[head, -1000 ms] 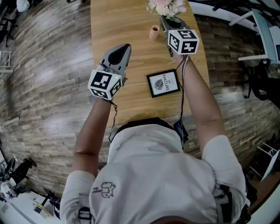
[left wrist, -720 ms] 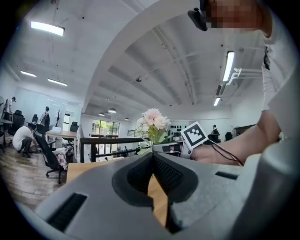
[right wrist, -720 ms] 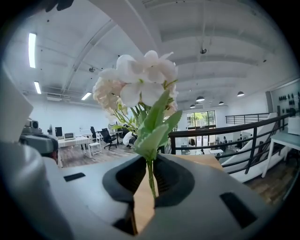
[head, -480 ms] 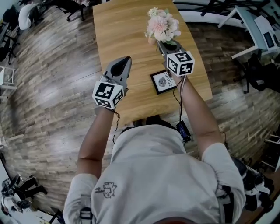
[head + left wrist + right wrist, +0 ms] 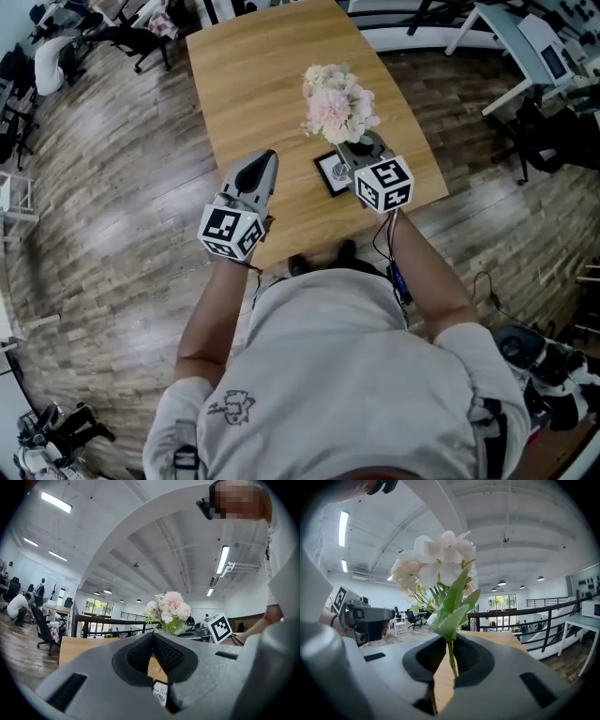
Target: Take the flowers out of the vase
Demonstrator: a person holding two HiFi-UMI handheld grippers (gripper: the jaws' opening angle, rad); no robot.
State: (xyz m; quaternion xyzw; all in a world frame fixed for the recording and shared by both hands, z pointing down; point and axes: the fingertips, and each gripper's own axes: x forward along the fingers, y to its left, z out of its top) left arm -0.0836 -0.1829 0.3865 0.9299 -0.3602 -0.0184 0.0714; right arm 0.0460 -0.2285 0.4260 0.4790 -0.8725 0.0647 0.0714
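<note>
A bunch of pale pink and white flowers (image 5: pixel 336 103) with green leaves hangs over the wooden table (image 5: pixel 253 75). My right gripper (image 5: pixel 356 150) is shut on its thin green stems (image 5: pixel 451 657). In the right gripper view the blooms (image 5: pixel 436 564) rise just above the jaws. My left gripper (image 5: pixel 262 164) is to the left of the flowers, jaws together with nothing in them. In the left gripper view the flowers (image 5: pixel 168 612) and the right gripper's marker cube (image 5: pixel 219 627) sit ahead and to the right. No view shows the vase.
A small black picture frame (image 5: pixel 333 173) lies on the table under the flowers, near the front edge. Wooden floor surrounds the table. Office chairs (image 5: pixel 112 37) stand at the back left and desks (image 5: pixel 525 47) at the back right.
My right gripper has carried the flowers from the far part of the table toward its near edge, over the picture frame. The small pink vase is gone from view. My left gripper drew back too.
</note>
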